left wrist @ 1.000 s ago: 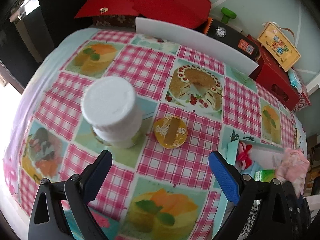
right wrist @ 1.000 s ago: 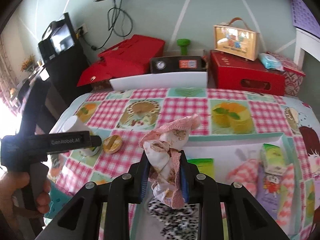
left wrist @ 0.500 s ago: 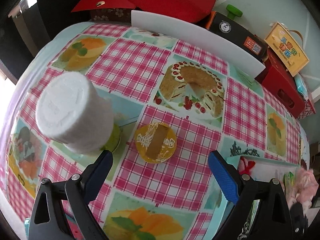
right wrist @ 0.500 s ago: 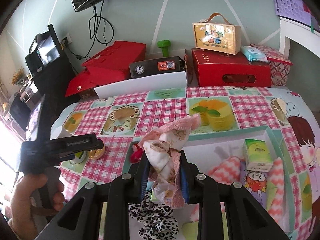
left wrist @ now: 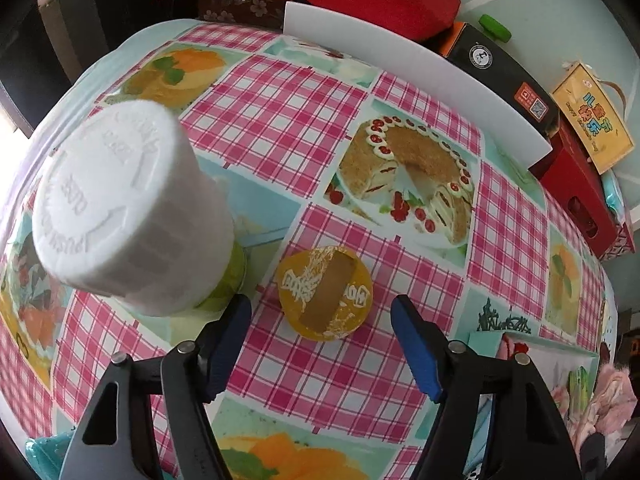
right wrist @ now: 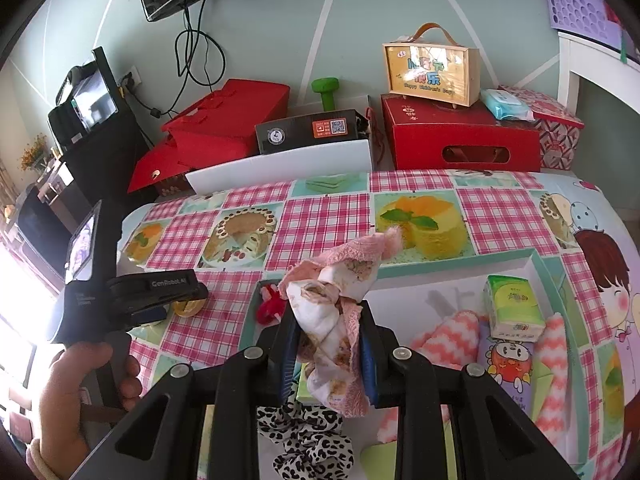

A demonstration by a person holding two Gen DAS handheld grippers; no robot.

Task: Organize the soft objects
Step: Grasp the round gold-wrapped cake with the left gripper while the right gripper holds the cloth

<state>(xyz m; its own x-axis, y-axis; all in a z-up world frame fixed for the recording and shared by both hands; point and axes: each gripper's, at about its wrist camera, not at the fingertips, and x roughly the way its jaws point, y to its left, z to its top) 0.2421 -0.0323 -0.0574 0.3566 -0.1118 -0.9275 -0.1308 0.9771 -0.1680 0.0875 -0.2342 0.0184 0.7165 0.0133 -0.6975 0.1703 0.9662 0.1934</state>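
My right gripper [right wrist: 328, 344] is shut on a pink and white cloth [right wrist: 336, 304] and holds it above the left part of a teal-rimmed tray [right wrist: 456, 266]. The tray holds pink zigzag towels [right wrist: 448, 338], a green tissue pack [right wrist: 514, 308], a leopard scrunchie [right wrist: 308, 436] and a red item [right wrist: 268, 306]. My left gripper [left wrist: 320, 344] is open, its blue pads either side of a small round orange disc [left wrist: 326, 294] on the checked tablecloth. It also shows in the right wrist view [right wrist: 156, 300], left of the tray.
A white-capped bottle [left wrist: 128, 216] stands just left of the left gripper. A white board [left wrist: 412, 80] leans at the table's far edge. Behind it are red boxes [right wrist: 460, 136], a black box [right wrist: 312, 132] and a yellow gift case [right wrist: 432, 68].
My left gripper has moved forward and down, so the orange disc now lies between its open fingers. My right gripper, still holding the cloth, has pulled back and risen over the tray.
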